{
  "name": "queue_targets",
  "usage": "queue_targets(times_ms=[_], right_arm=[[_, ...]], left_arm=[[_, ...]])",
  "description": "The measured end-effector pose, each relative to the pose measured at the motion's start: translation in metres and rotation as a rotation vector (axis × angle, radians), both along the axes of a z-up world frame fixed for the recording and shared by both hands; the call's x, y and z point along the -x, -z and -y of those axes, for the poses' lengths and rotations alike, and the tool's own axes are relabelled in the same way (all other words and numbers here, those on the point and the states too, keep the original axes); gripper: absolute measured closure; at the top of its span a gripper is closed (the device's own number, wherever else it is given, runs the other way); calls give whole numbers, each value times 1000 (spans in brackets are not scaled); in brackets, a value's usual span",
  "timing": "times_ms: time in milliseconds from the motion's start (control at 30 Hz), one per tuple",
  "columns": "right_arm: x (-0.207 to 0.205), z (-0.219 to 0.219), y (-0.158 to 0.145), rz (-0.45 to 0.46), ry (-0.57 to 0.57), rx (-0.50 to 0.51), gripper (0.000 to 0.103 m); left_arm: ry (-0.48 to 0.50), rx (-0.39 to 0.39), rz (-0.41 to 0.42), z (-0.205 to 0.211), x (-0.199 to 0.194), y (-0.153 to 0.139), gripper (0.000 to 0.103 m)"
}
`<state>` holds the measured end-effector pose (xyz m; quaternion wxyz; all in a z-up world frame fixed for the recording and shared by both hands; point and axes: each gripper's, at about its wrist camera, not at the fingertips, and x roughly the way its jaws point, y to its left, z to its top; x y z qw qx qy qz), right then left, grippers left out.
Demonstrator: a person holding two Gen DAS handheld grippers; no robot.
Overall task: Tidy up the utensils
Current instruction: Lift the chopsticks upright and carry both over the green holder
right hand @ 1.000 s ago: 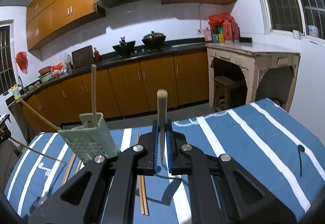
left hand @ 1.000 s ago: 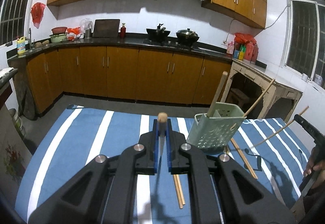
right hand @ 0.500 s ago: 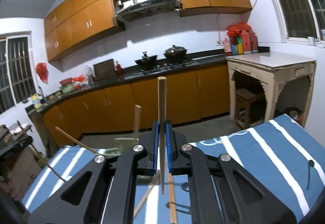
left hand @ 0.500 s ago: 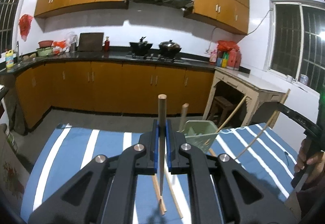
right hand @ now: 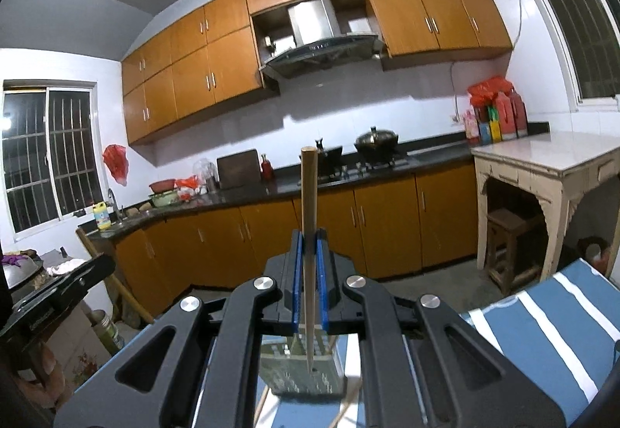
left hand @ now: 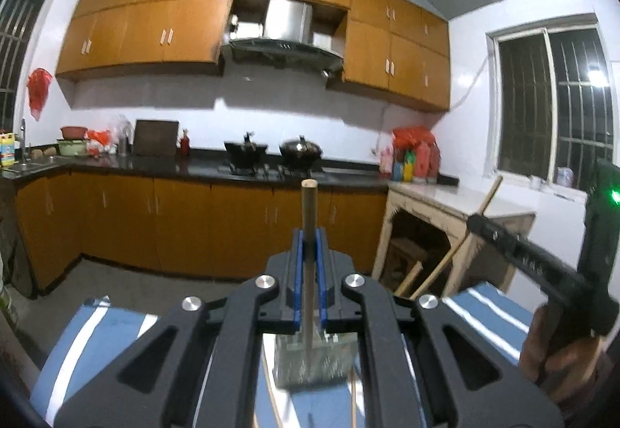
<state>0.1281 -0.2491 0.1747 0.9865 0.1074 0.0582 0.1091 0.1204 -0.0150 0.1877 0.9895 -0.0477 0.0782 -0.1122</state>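
While both my tongs point about level, each is clamped on an upright chopstick: the left gripper (left hand: 309,253) holds the left stick (left hand: 309,218), the right gripper (right hand: 309,253) the right stick (right hand: 309,203). The green holder (left hand: 314,362) sits at six o'clock under each pair of tongs, on the striped cloth (left hand: 100,331); both tips hang over it, long axis near vertical, neither hand clearly nearer. Sticks already inside lean toward two o'clock and could foul a drop. Loose sticks lie beside the holder.
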Motion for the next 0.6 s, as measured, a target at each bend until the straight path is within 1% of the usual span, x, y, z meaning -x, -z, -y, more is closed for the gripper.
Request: queue_targets(times_ms=[133,233,300,400,500,600], right_arm=[[-10,-11,-1,56,24,16,95],[-20,-16,6,57,25,17,95],[-27,-17,15,38,25,16,95],[-39,-20,28,-3,21,15,95],[-47,-22,40,-36,18,16,95],[-51,-23,47,-58,10,7,95]], left_arm=[[-55,51,57,6,-20,-7,96],[-84,71,74,11,-34,-4,96],[-90,68,61,14,-43,2,96],[-96,53,-1,18,-63,16,96],[-91,59,-47,17,-77,27,96],[-83,46,-64,18,-82,35,96]])
